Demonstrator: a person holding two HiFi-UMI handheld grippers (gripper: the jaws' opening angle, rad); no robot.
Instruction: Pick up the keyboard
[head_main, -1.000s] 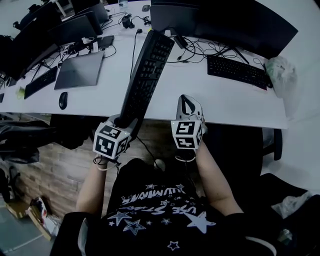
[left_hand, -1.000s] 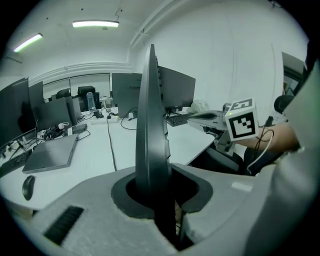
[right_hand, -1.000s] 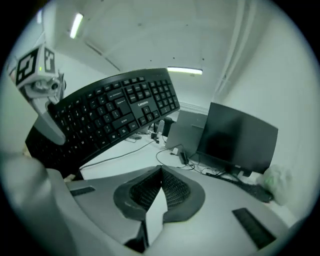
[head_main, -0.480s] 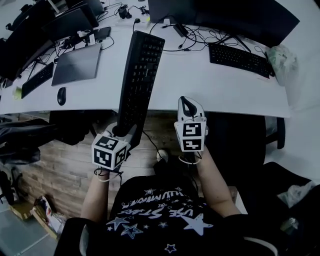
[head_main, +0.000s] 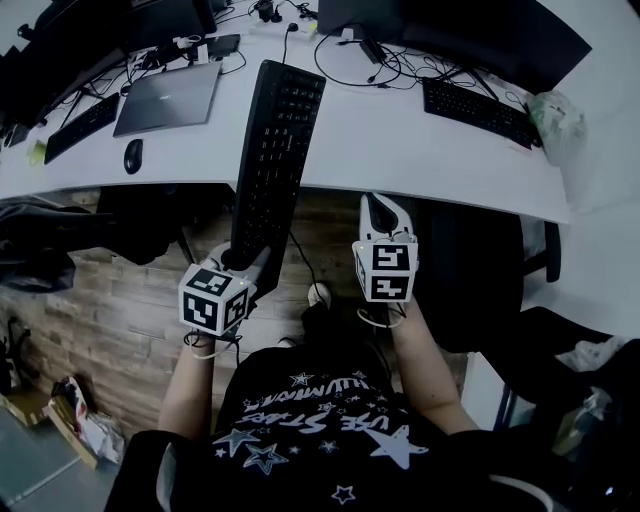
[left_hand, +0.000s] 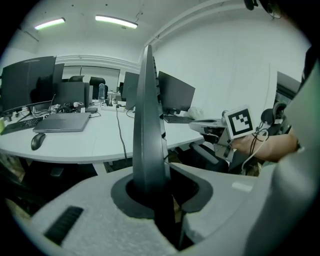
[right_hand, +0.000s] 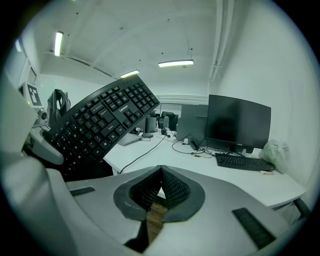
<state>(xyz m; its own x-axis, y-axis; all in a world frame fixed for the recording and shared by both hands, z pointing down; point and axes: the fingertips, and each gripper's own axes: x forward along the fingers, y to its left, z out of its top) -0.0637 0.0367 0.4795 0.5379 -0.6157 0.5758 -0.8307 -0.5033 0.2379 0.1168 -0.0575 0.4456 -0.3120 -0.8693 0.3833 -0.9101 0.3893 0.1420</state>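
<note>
A long black keyboard (head_main: 272, 152) hangs in the air over the front edge of the white desk (head_main: 420, 150), its cable trailing back to the desk. My left gripper (head_main: 245, 262) is shut on its near short end. In the left gripper view the keyboard (left_hand: 148, 130) stands edge-on between the jaws. In the right gripper view the same keyboard (right_hand: 102, 122) shows its keys at the left. My right gripper (head_main: 376, 205) hovers to the right of the keyboard, off the desk's front edge, shut with nothing in it.
On the desk lie a closed laptop (head_main: 170, 98), a mouse (head_main: 132, 155), a second keyboard (head_main: 478, 110) at the right and another keyboard (head_main: 78, 125) at the far left. Monitors (head_main: 470, 35) line the back. A plastic bag (head_main: 556, 118) sits at the right end.
Both grippers have drawn back from the desk toward the person, and the keyboard came along in the left one. Its near end now hangs past the desk's front edge.
</note>
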